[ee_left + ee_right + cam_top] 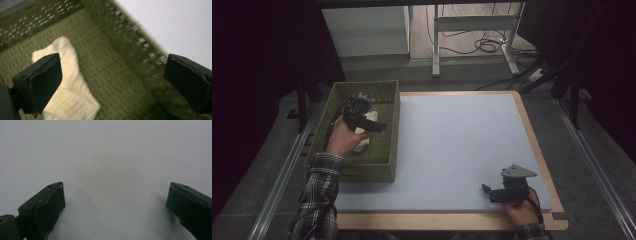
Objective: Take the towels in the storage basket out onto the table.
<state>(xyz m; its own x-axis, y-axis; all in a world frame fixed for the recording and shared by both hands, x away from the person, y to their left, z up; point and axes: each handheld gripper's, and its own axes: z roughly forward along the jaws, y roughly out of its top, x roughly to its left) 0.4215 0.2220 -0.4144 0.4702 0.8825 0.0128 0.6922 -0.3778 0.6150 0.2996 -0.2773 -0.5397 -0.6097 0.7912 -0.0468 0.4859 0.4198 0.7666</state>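
Left hand-held gripper [112, 82] spread wide over cream knit cloth [68, 82], likely a sock, in green basket [324, 150], poised for pickup; right hand-held gripper [494, 192] parked agape on table [452, 145].

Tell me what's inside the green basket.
Inside the green basket lies a cream knitted cloth on the woven floor. The left gripper, jaws open, hangs over it. In the high view the hand and gripper cover part of the cloth and floor, so anything beneath them is hidden.

Your cloth [72, 100]: cream, ribbed knit, crumpled in long fold, lying flat on basket [117, 75] floor, near left wall. Basket: olive, woven, open-topped, at worktop's left edge.
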